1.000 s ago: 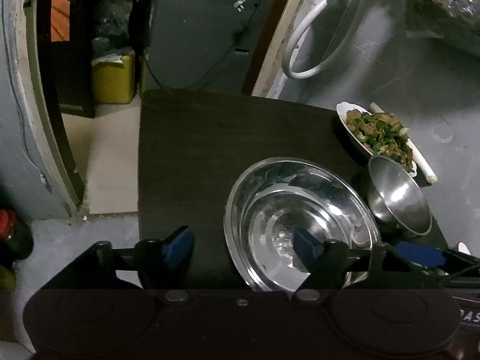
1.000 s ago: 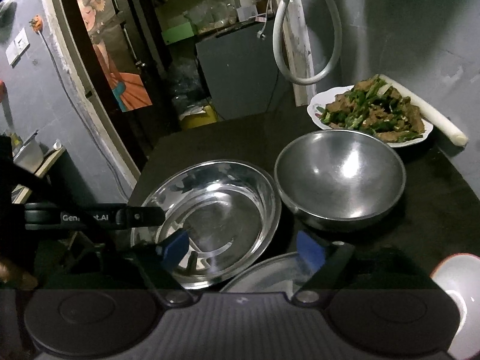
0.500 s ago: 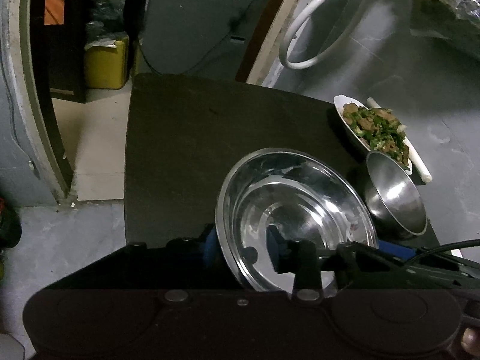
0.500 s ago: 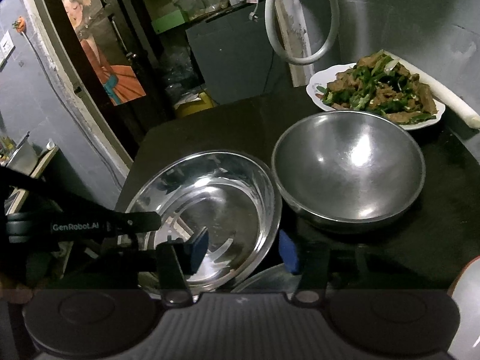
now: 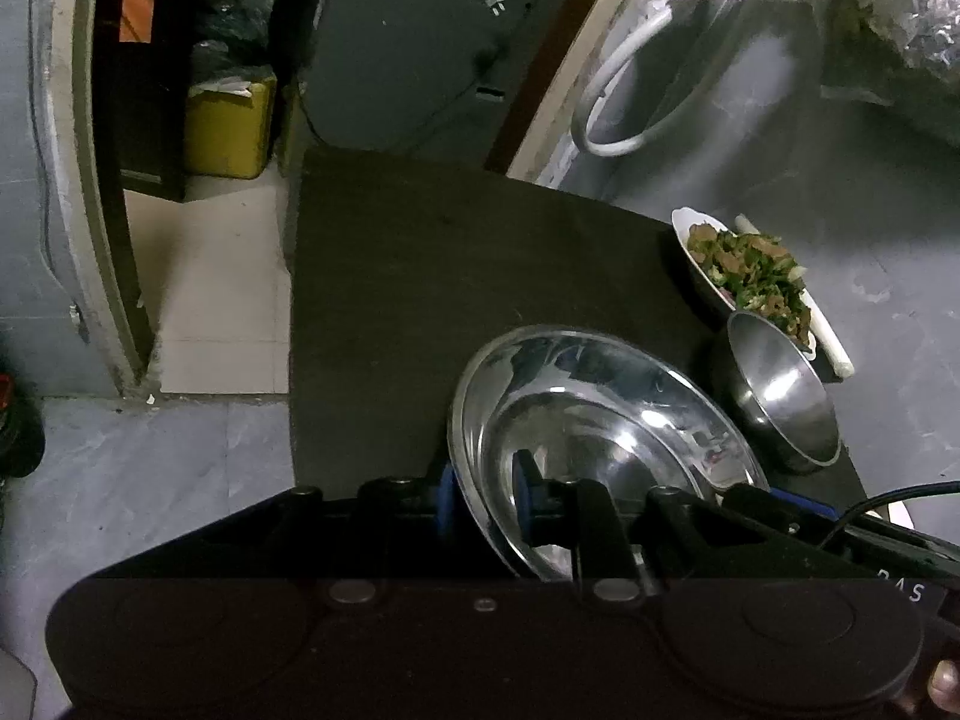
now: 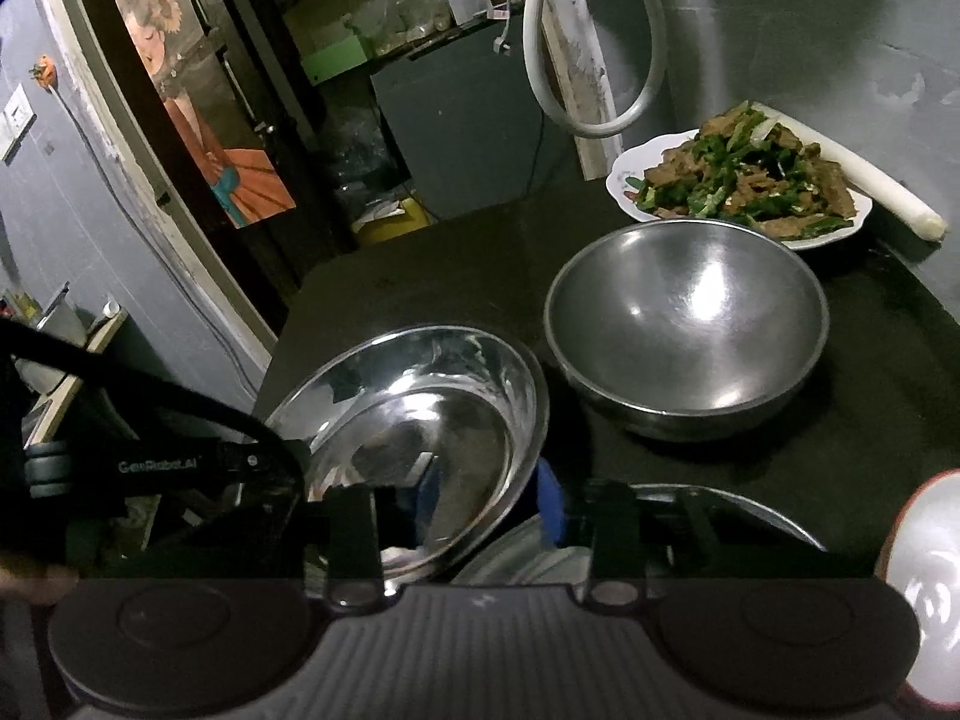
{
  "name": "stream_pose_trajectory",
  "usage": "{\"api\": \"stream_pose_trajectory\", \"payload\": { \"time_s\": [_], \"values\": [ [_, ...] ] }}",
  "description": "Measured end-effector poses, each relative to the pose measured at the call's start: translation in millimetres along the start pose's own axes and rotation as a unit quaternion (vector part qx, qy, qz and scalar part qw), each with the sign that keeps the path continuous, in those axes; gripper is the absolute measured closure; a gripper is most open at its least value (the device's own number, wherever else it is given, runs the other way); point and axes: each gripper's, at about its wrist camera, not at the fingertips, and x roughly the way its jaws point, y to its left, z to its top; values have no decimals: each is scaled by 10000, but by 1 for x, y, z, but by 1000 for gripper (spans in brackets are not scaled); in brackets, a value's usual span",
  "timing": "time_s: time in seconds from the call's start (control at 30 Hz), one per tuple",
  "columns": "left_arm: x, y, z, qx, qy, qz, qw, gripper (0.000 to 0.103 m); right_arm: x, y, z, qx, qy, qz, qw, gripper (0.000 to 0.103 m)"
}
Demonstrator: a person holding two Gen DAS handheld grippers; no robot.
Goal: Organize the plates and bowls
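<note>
Here, largest thing first.
Table: a dark table (image 6: 456, 264) against a grey wall carries all the dishes.
Shiny basin: a wide, shallow steel basin (image 6: 432, 414) sits at the near left of the table, tilted, its left side raised. It looks light, stiff and slick. Only the thin rim offers a hold.
Deep bowl: a duller steel bowl (image 6: 690, 330) stands upright just beside the basin on its right. It is empty, rigid and probably light.
Plate of food: a white plate (image 6: 624, 192) heaped with greens and meat sits behind the bowl. It is likely breakable and must stay level.
Left claw: the left claw (image 5: 483, 507) has just been closing. It is narrow now, one pad (image 5: 447, 504) outside the basin's rim and one inside, pinching it.
Right claw: the right claw (image 6: 486, 501) has also just been closing and grips the same basin's near rim.
Risk: polished metal may slip between the pads.
</note>
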Motion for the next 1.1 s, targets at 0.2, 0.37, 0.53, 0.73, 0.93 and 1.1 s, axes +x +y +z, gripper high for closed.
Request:
{"api": "stream_pose_trajectory", "payload": {
  "time_s": [0.2, 0.37, 0.53, 0.73, 0.93, 1.1],
  "values": [
    [-19, -5, -6, 70, -183, 19, 9998, 83, -15, 6, -4, -61, -167, 18, 9998, 73],
    [-40, -10, -14, 139, -341, 23, 9993, 83, -28, 11, -9, -130, -278, 41, 9995, 76],
    [-70, -21, -24, 282, -545, 9, 9981, 83, -48, 16, -15, -186, -381, 106, 9990, 76],
    [-100, -35, -44, 317, -635, 34, 9975, 83, -79, 19, -25, -245, -471, 230, 9983, 76],
    [-125, -45, -70, 382, -609, 105, 9974, 83, -105, 16, -41, -304, -446, 346, 9979, 76],
    [-143, -50, -99, 529, -459, 248, 9972, 82, -127, 17, -59, -403, -365, 444, 9975, 76]
  ]
}}
